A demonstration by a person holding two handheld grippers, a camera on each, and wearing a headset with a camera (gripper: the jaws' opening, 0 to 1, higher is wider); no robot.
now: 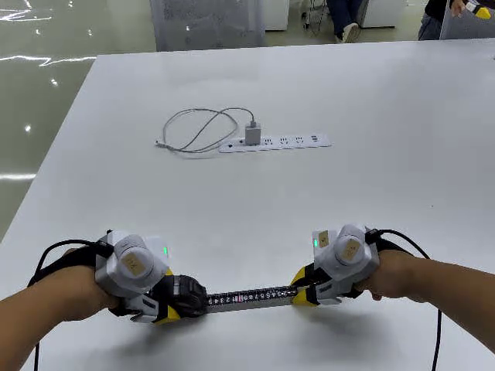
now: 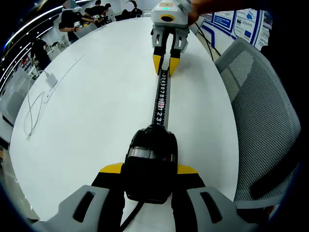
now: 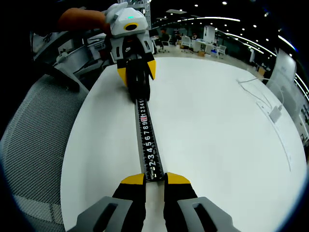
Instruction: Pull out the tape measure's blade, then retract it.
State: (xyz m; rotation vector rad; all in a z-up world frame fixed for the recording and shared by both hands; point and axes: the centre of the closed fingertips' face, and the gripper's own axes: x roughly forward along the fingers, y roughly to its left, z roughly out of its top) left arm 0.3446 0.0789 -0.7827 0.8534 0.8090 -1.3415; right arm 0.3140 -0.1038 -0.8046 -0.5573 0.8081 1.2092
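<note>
1. Head view: white table [image 1: 255, 201], both grippers at its near edge, facing each other, well apart.
2. Left gripper [image 1: 172, 294]: jaws clamped on the black tape measure case [image 1: 190, 296], one yellow tip on each side. Left gripper view agrees: the case sits squarely between the tips.
3. Right gripper [image 1: 300, 289]: jaws closed on the free end of the blade [image 1: 251, 296]. In the right gripper view the yellow tips pinch the blade end, with the low numbers nearest them.
4. Blade is out of the case and runs straight from one gripper to the other, digits facing up. Cannot tell whether it touches the table or sits just above it.
5. Farther back, mid-table: white power strip [image 1: 282, 142] with a white charger [image 1: 252, 133] plugged in and a looped cable [image 1: 197, 127] lying to its left.
6. Left gripper view: grey mesh chair [image 2: 260, 125] beside the table edge.
7. A person's hand holds each gripper, and a black cable trails from each wrist.
</note>
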